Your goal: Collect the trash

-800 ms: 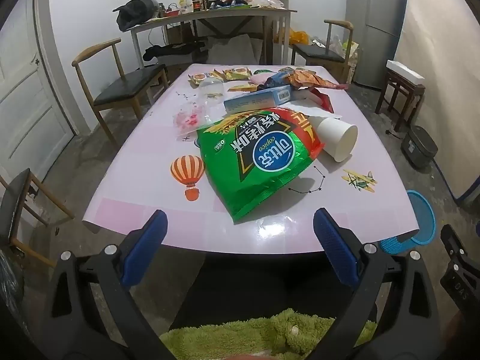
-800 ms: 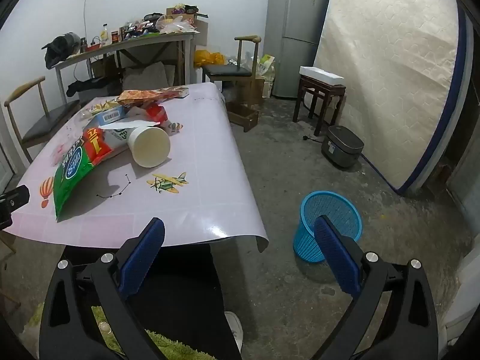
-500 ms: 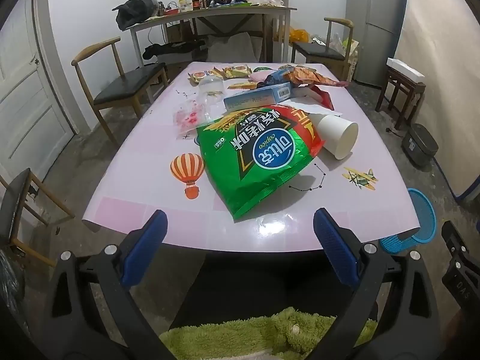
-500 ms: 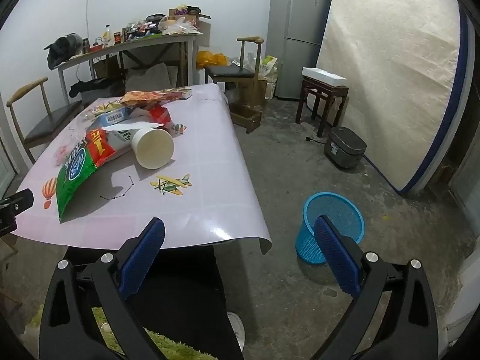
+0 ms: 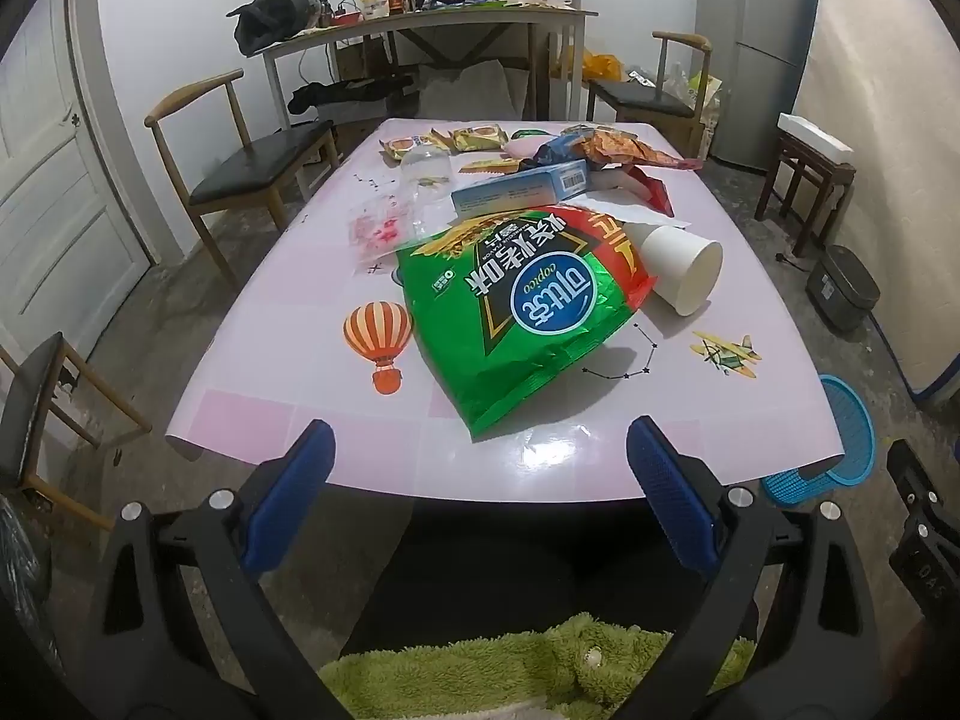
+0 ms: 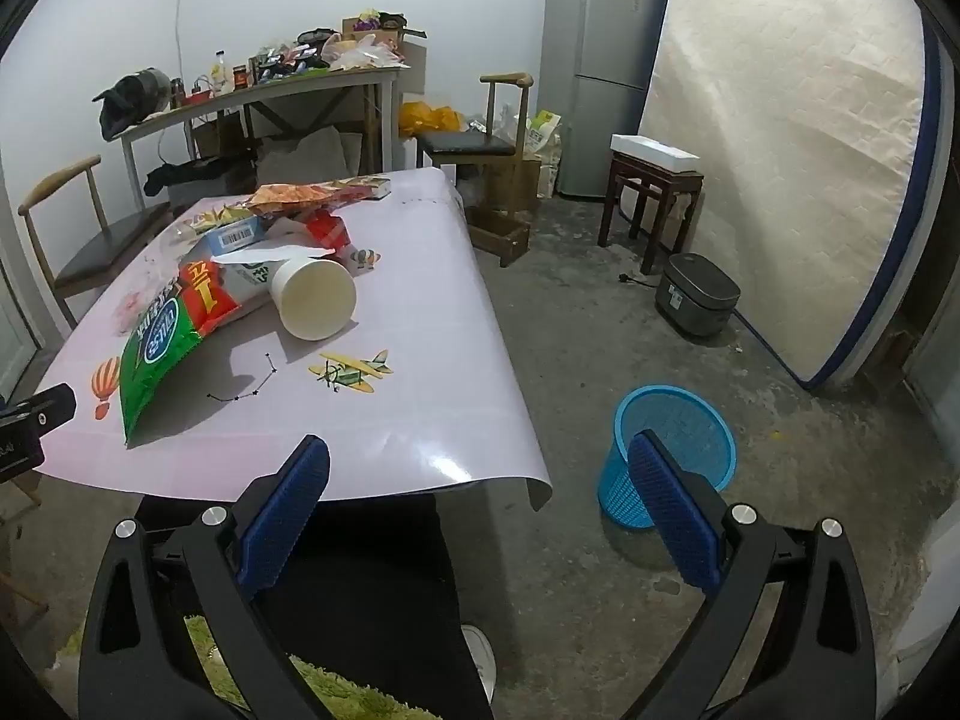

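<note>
Two grippers hang before the near edge of the pink table (image 5: 300, 372), both with jaws spread wide and nothing between them. The left gripper (image 5: 480, 495) points at the green bag (image 5: 516, 312), which lies flat near the table's middle, well apart from the blue fingers (image 5: 288, 498). A paper cup (image 5: 681, 270) lies on its side just beside the bag, mouth toward the near right. Behind them sit a blue box (image 5: 519, 186) and a heap of wrappers (image 5: 612, 150). The right gripper (image 6: 480, 516) aims past the table's corner, and a blue basket (image 6: 675, 450) stands on the floor to the table's right.
</note>
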